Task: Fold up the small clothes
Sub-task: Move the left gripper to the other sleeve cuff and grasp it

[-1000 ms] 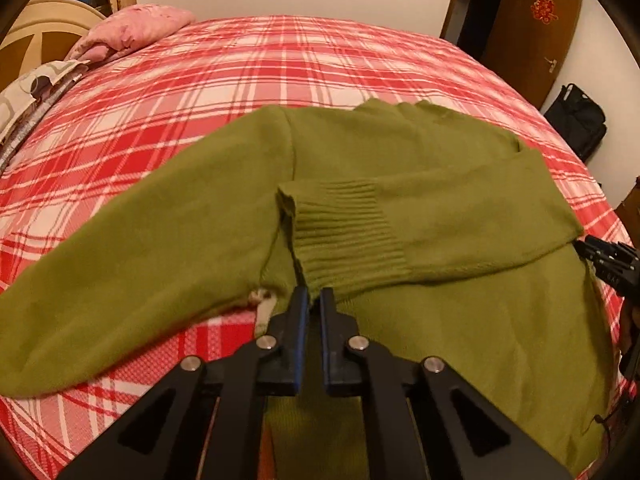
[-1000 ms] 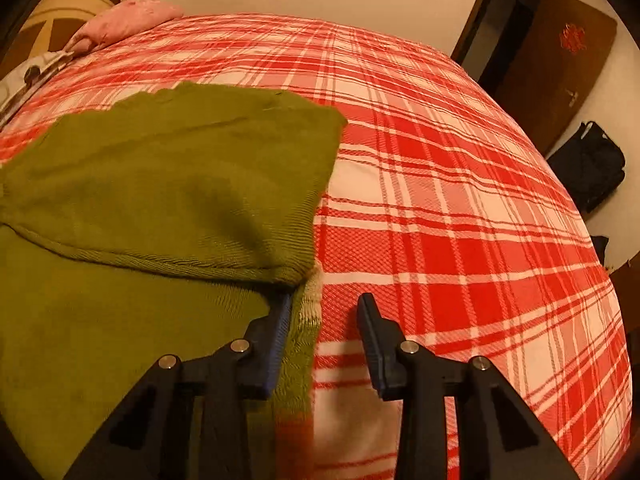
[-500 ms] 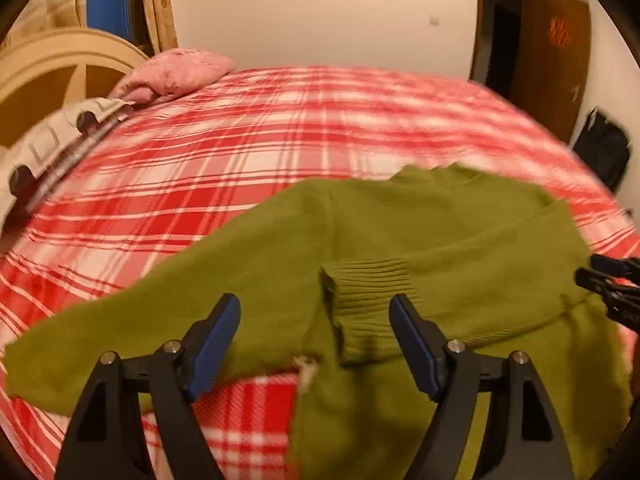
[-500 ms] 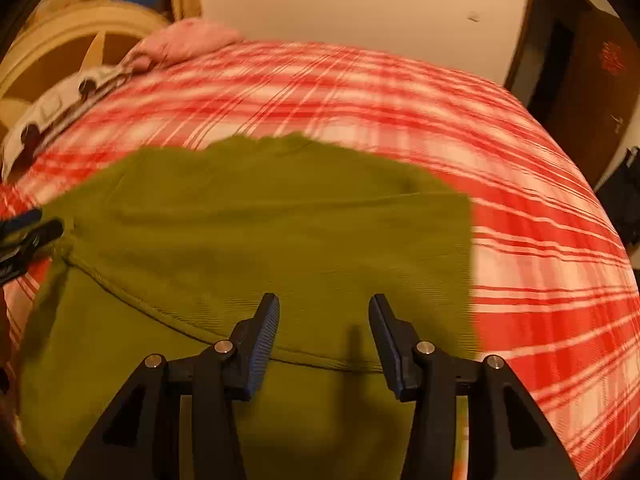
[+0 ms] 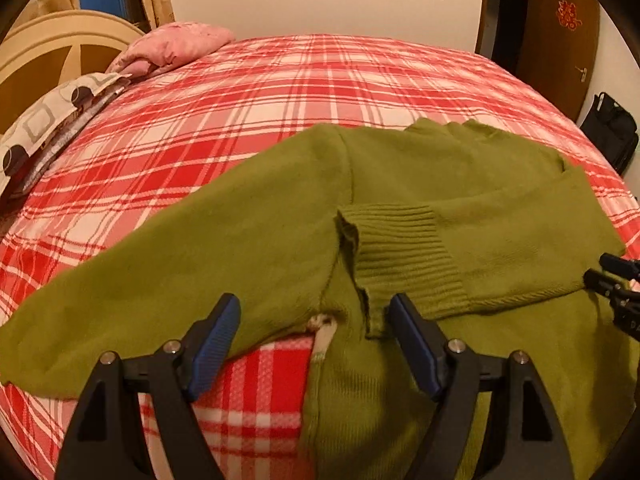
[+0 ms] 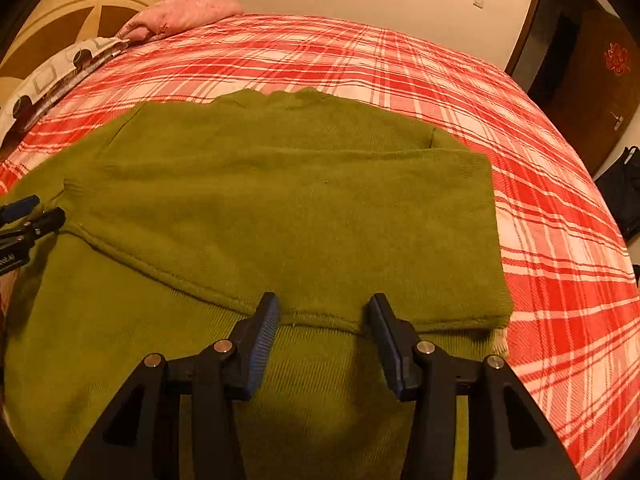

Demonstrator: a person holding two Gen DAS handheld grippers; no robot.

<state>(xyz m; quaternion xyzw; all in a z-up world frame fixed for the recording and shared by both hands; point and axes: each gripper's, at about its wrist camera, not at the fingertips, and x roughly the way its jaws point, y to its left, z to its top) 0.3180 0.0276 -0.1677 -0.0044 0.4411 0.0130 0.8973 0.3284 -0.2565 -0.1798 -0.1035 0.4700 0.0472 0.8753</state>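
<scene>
Left wrist view. The left gripper hangs over the green sweater, jaws spread wide and holding nothing; the ribbed cuff lies just beyond the right-hand jaw and is not pinched. One sleeve is folded across the sweater's body, so its cuff rests near the middle. That looks like the first fold of the task, laid flat so it keeps. The other sleeve runs out unfolded toward the left edge of the bed, across the red plaid cover. A pale label or lining shows at the underarm; which it is cannot be told. The right gripper enters at the right edge of this view, over the sweater's side.

Right wrist view. The right gripper hovers at the lower seam of the folded sleeve, jaws parted with nothing between the pads. The sweater lies in the middle of the bed, collar toward the far edge, hem toward the near one. This view shows the crisp outer fold at the sweater's right side and the bare plaid beyond it. It does not show the outstretched sleeve or the cuff face. The left gripper's tips appear at the left edge. A pink pillow sits at the bed's far left corner.
</scene>
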